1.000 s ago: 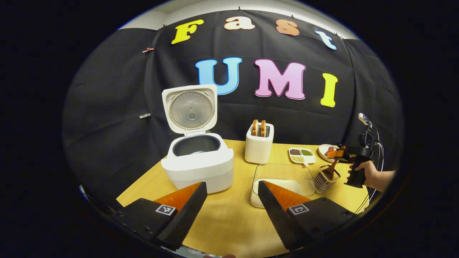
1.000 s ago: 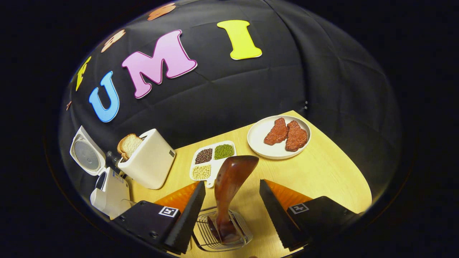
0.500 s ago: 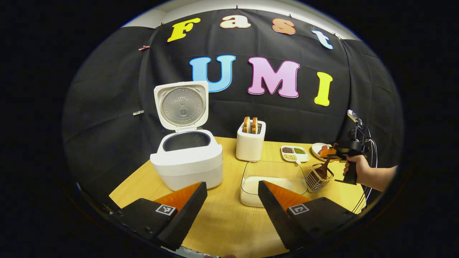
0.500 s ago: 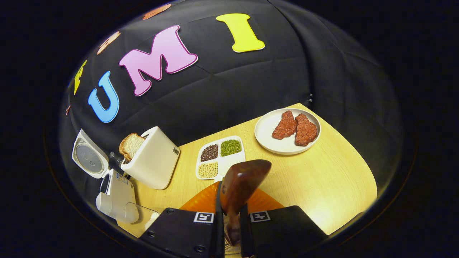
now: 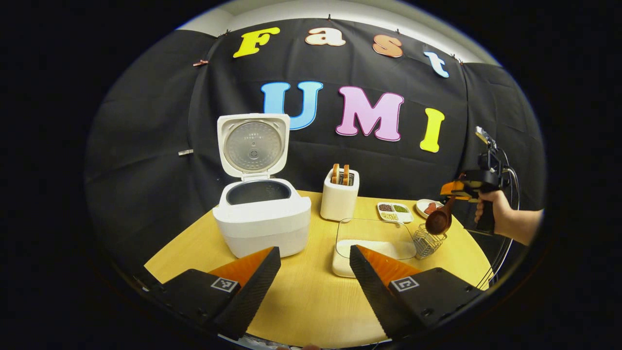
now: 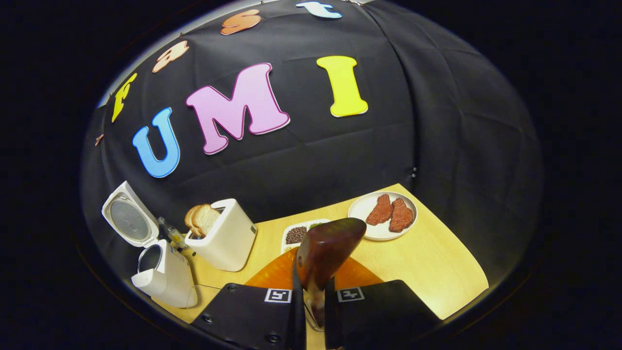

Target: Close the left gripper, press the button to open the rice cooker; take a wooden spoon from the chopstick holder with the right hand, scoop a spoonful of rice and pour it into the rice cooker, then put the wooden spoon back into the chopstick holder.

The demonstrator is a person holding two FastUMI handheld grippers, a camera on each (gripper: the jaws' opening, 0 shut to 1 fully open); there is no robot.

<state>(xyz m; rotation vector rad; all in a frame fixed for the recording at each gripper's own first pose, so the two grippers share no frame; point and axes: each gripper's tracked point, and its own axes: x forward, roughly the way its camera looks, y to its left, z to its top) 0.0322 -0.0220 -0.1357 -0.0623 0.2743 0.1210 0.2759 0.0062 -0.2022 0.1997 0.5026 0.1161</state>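
Note:
The white rice cooker (image 5: 262,221) (image 6: 163,277) stands on the table with its lid up and its dark pot bare. A clear container of rice (image 5: 374,243) sits to its right, and a wire chopstick holder (image 5: 426,241) beside that. My right gripper (image 6: 315,304) is shut on the handle of the dark wooden spoon (image 6: 326,248). In the left gripper view that spoon (image 5: 439,221) hangs bowl down above the holder, held by the far gripper (image 5: 461,188) in a hand. My left gripper (image 5: 315,272) is open above the table's near edge, holding nothing.
A white toaster (image 5: 339,199) (image 6: 225,240) with bread slices stands behind the rice container. A divided dish of beans (image 5: 394,211) (image 6: 297,233) and a plate of meat (image 6: 384,216) lie at the far right. The table's right edge (image 6: 457,272) is close to the plate.
My right gripper shut on the spoon's handle and lifted the spoon up out of the wire holder. My left gripper stayed open and drew back a little from the cooker.

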